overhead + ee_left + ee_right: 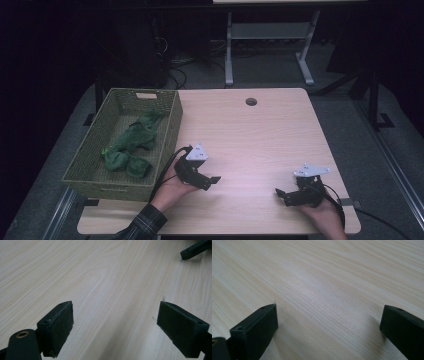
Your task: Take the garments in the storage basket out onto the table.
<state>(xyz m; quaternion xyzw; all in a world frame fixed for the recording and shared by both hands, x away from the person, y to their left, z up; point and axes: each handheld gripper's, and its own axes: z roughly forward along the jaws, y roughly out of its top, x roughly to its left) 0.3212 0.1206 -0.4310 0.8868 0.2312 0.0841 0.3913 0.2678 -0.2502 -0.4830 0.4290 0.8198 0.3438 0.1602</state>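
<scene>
**Green cloth in the basket, both grippers idle on the table**

While the green cloth (131, 142) is lying bunched inside the woven basket (172, 131) at the table's (260, 135) left edge, probably dropped there for collection, the left gripper (212, 180) is resting just beside the basket, jaws spread and empty. The right gripper (281, 194) is sitting well apart near the front right, jaws likewise spread over bare wood, apparently parked.

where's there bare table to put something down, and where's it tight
Bare wood runs from the basket right to the table's right edge, and back to the cable hole. The strip between the left hand-held gripper and the right hand-held gripper is free too. It is tight at the left: the basket holds green cloth, and the left hand sits close beside it.
</scene>
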